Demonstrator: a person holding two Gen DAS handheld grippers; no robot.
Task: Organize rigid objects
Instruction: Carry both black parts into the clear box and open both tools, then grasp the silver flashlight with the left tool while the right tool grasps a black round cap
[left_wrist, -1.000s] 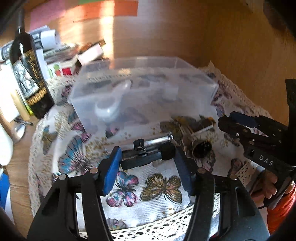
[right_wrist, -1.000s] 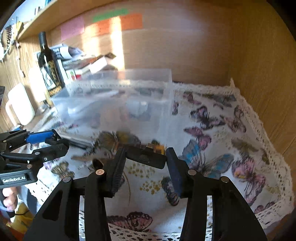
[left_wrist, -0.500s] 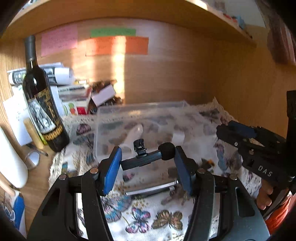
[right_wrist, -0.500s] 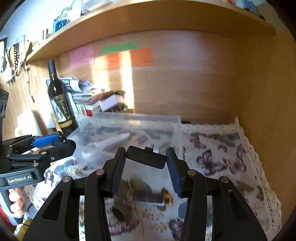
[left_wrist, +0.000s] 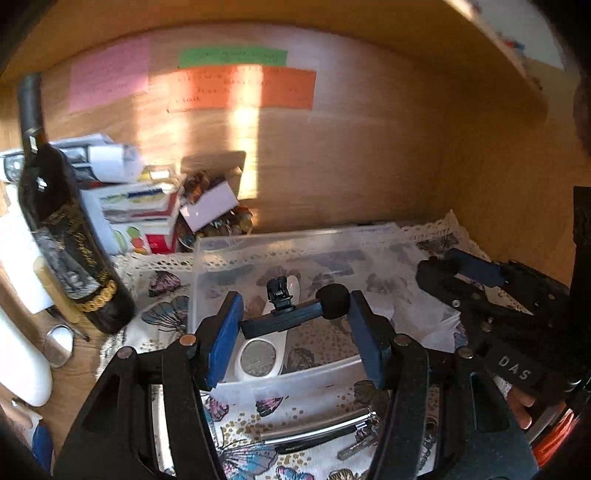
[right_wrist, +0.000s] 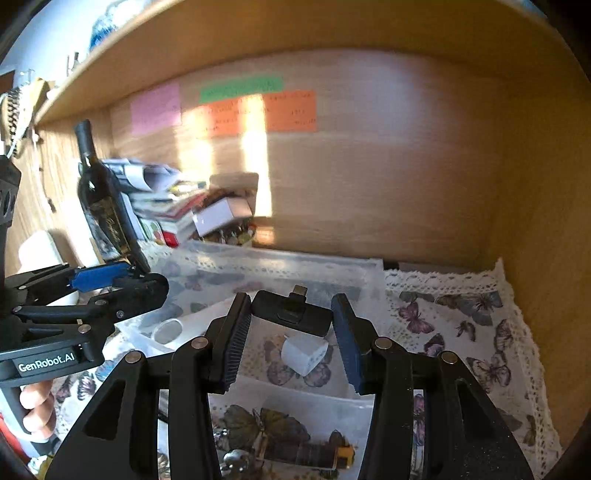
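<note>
My left gripper (left_wrist: 295, 330) is shut on a small black clip-on microphone (left_wrist: 295, 314) with a foam tip, held above the clear plastic box (left_wrist: 295, 236). My right gripper (right_wrist: 291, 330) is shut on a black USB adapter (right_wrist: 291, 312), also above the box (right_wrist: 362, 266). Inside the box lie a white oval gadget (left_wrist: 258, 354) and a white cube charger (right_wrist: 304, 354). On the butterfly cloth before the box lie a silver-black pen (left_wrist: 317, 432) and a dark tube with a gold end (right_wrist: 314, 454). Each gripper shows in the other's view (left_wrist: 480, 280) (right_wrist: 110, 284).
A dark wine bottle (left_wrist: 66, 236) stands left of the box, with stacked boxes and papers (left_wrist: 147, 206) behind. Wooden walls close the back and right. A shelf (right_wrist: 258, 48) runs overhead. A white object (left_wrist: 18, 362) lies at far left.
Both grippers have lifted off the cloth with their objects and moved forward, over the open box. The views now look down into the box instead of at its front wall.
</note>
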